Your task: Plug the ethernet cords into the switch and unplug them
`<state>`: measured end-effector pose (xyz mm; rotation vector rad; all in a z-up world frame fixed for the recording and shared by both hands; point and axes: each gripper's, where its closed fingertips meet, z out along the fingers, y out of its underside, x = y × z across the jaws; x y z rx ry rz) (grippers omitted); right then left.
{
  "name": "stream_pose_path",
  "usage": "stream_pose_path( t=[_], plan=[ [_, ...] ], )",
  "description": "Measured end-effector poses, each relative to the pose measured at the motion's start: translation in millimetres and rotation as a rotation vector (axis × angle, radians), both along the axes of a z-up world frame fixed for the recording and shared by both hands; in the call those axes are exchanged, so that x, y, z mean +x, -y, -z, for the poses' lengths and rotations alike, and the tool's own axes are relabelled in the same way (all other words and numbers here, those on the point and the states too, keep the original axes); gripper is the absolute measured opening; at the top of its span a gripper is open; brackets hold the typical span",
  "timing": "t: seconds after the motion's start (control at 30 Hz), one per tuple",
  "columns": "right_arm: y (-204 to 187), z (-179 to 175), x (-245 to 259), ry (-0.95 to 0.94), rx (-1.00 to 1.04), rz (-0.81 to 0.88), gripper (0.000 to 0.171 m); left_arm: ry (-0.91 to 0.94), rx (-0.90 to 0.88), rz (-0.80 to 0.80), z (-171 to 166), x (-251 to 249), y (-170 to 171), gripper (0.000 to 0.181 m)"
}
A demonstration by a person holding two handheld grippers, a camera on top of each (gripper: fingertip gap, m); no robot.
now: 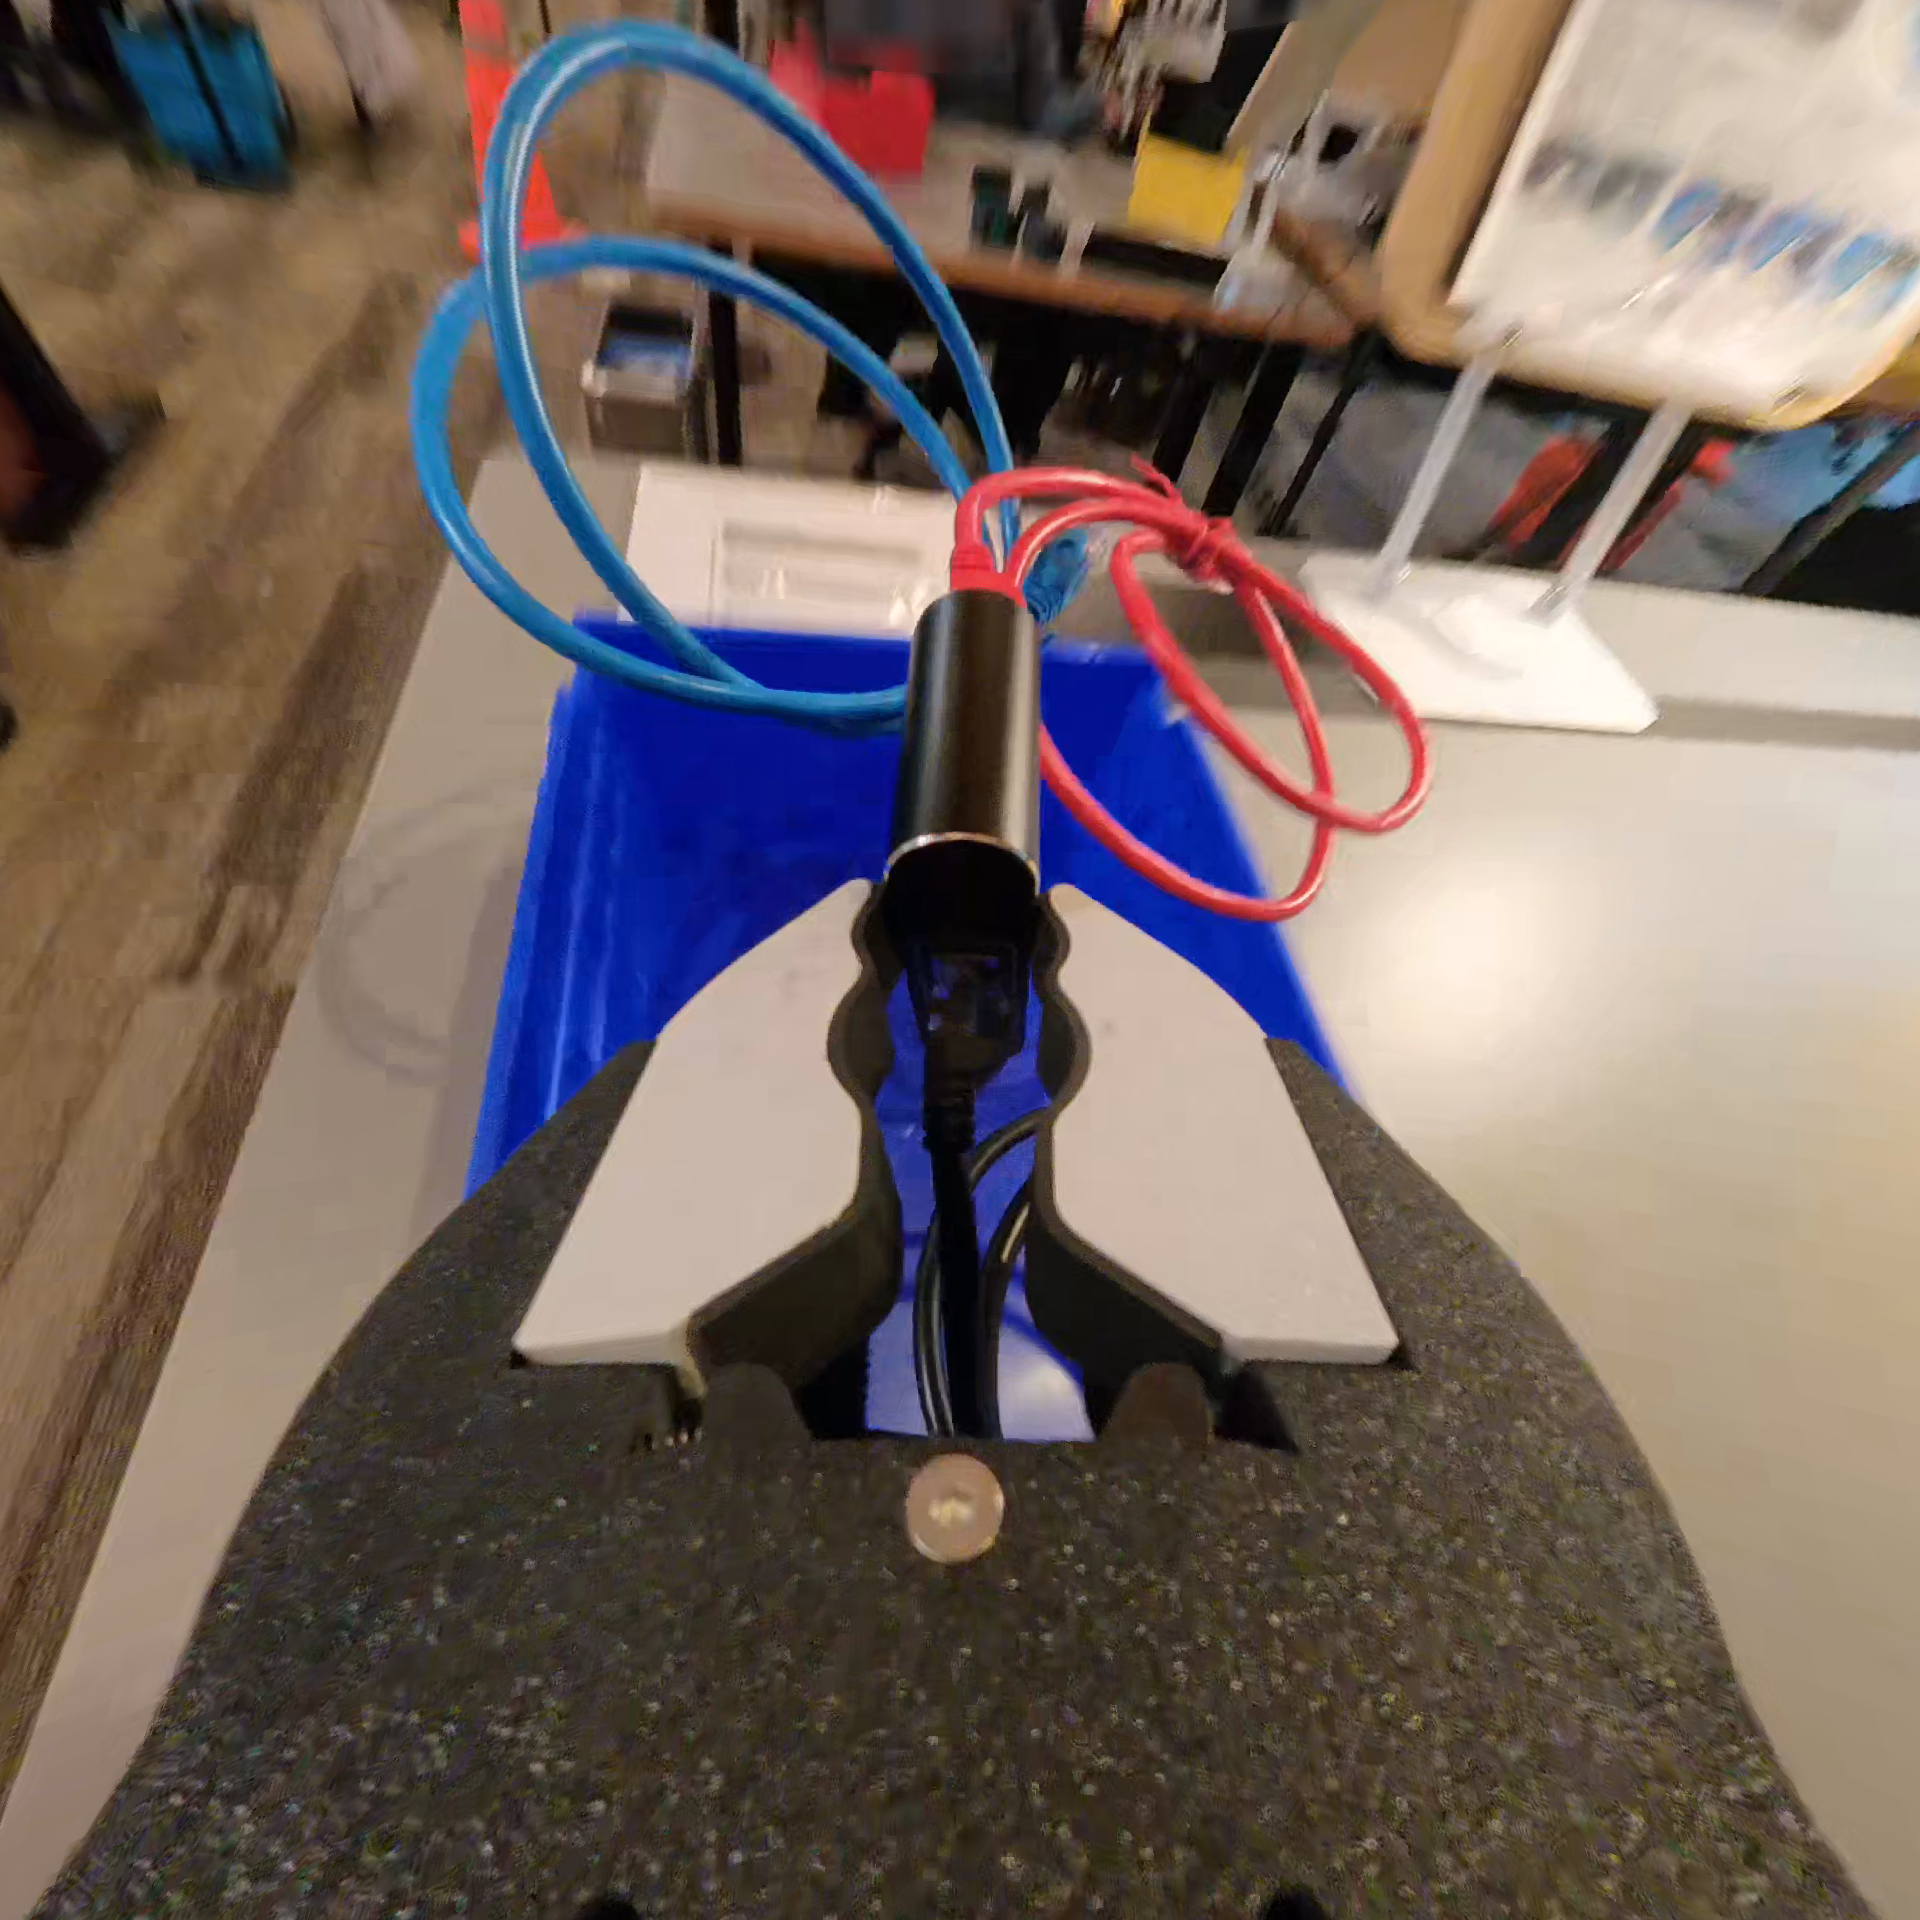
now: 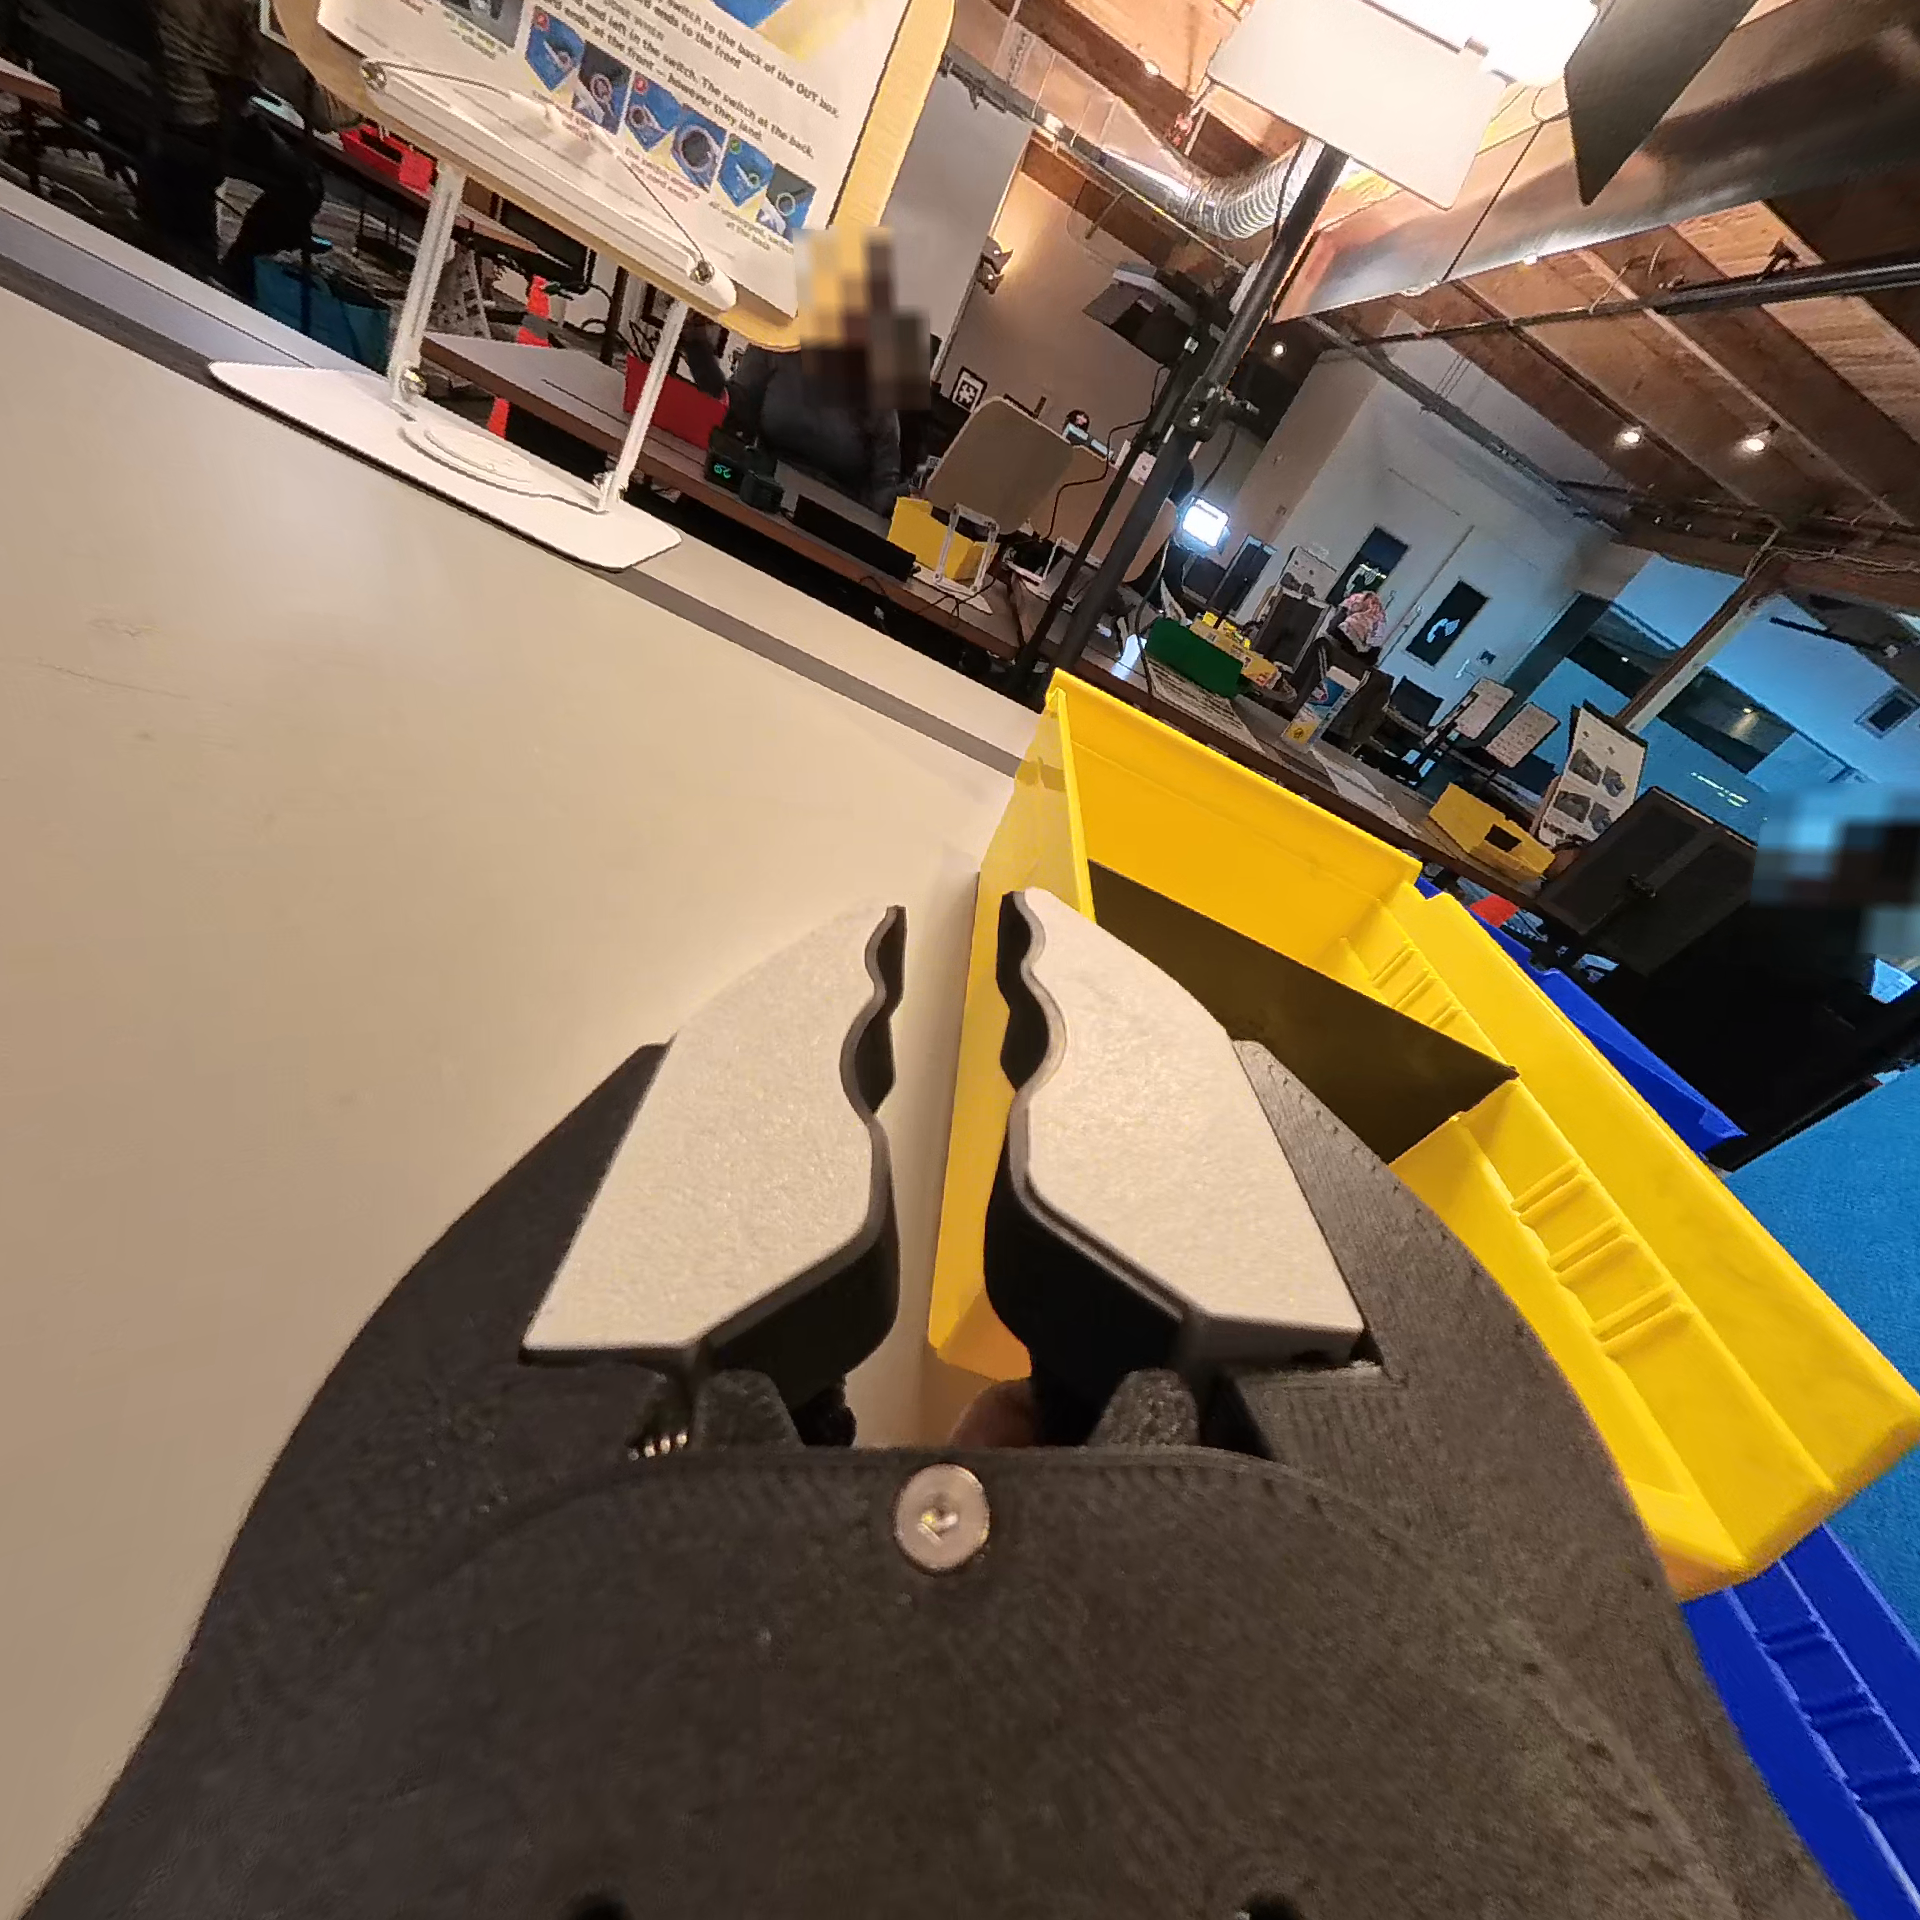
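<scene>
In the left wrist view, my left gripper [image 1: 961, 894] is shut on the near end of a black switch [image 1: 971, 727], seen edge-on and held above a blue bin [image 1: 707, 831]. A looped blue ethernet cord [image 1: 540, 582] and a tied red ethernet cord [image 1: 1299, 665] sit at the switch's far end; the plugs look seated, but motion blur hides the detail. A black power cable [image 1: 951, 1195] hangs from the near end between my fingers. My right gripper [image 2: 951, 914] is empty, its jaws a narrow gap apart, just beside the left wall of a yellow bin [image 2: 1247, 831].
The grey table [image 1: 1558, 935] stretches to the right. A white sign stand [image 1: 1475, 644] is at the back and also shows in the right wrist view [image 2: 468, 457]. A white box [image 1: 790, 540] sits behind the blue bin. The yellow bin holds a black flat panel [image 2: 1299, 1008]; another blue bin [image 2: 1849, 1714] lies beyond it. One gripper's finger ends stand about 75 centimetres off the other's.
</scene>
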<state>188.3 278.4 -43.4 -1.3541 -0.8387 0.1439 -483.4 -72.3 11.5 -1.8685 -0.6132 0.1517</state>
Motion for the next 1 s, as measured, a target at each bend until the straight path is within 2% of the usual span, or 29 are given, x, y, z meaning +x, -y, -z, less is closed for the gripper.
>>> stream_pose_path(
  t=[0.1, 0.23, 0.33, 0.4, 0.47, 0.53, 0.73, 0.83, 1.0],
  plan=[
    [0.8, -1.3, 0.0, -0.003, 0.009, 0.003, 0.017, -0.127, 0.089, 0.049, -58.4, 33.5, -17.7, 0.025],
    [3.1, -4.6, 1.0, -0.012, 0.029, 0.002, 0.017, -0.274, 0.215, 0.186, -129.3, 107.1, -50.8, 0.024],
    [7.1, -8.2, -0.1, -0.026, 0.051, -0.018, 0.017, -0.357, 0.259, 0.314, -156.6, 171.0, -81.1, 0.025],
    [12.6, -11.9, -2.9, -0.035, 0.078, -0.045, 0.016, -0.42, 0.245, 0.386, -154.8, 207.7, -105.6, 0.025],
    [20.7, -15.6, -7.6, -0.033, 0.118, -0.082, 0.016, -0.476, 0.22, 0.46, -138.0, 240.5, -133.6, 0.025],
    [31.4, -19.4, -13.6, -0.02, 0.17, -0.125, 0.015, -0.49, 0.192, 0.543, -107.6, 269.5, -163.9, 0.025],
    [75.9, -23.9, -43.1, 0.043, 0.295, -0.332, 0.014, -0.387, 0.063, 0.762, 18.1, 335.8, -242.9, 0.024],
    [100.1, -24.1, -69.4, 0.118, 0.308, -0.488, 0.013, -0.4, 0.008, 0.836, 59.8, 361.9, -261.6, 0.025],
    [130.4, -20.0, -133.9, 0.397, 0.392, -0.731, 0.016, -0.488, -0.059, 0.99, 83.9, 400.3, -263.1, 0.025]
  ],
)
